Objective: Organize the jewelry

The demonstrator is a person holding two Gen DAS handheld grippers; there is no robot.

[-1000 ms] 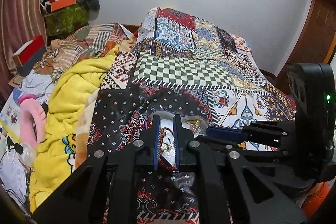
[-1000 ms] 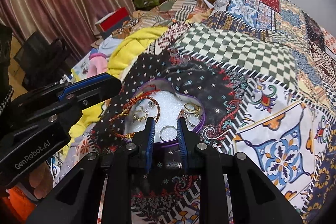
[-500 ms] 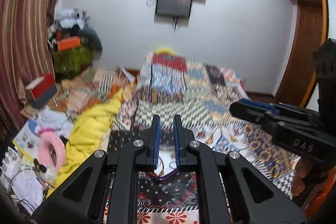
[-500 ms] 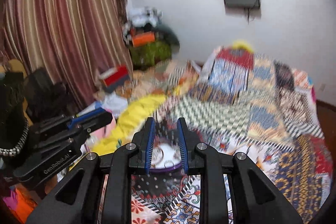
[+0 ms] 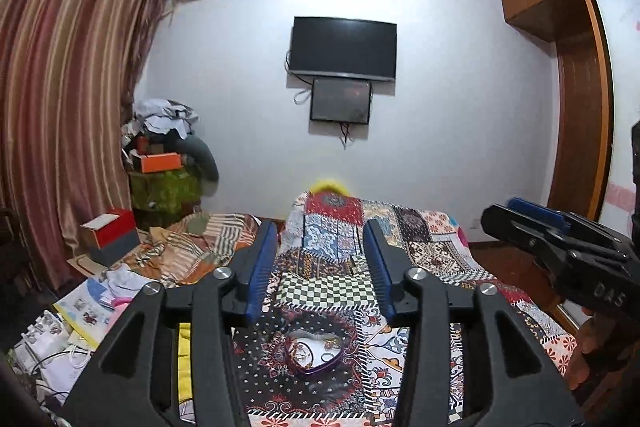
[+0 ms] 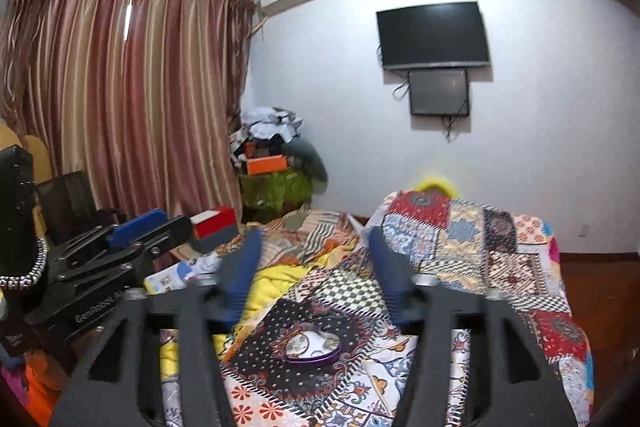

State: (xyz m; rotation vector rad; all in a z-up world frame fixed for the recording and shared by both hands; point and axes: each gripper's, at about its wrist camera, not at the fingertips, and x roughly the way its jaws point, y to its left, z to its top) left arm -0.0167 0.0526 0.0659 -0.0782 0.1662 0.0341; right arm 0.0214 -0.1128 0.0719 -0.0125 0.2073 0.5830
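A purple heart-shaped box with a white lining lies open on the patterned bedspread; rings and bangles sit inside. It also shows in the right wrist view as the heart box. My left gripper is open, held well above and back from the box, nothing between its blue pads. My right gripper is open too, equally far from the box and empty. Each gripper appears in the other's view: the right one and the left one.
A yellow blanket and clutter of papers and bags lie left of the bedspread. A red box, a green cabinet with piled things, striped curtains, a wall TV and a wooden wardrobe ring the bed.
Both grippers pulled up and back from the heart box and opened their jaws. The views tilted up from the bedspread to the far wall and TV.
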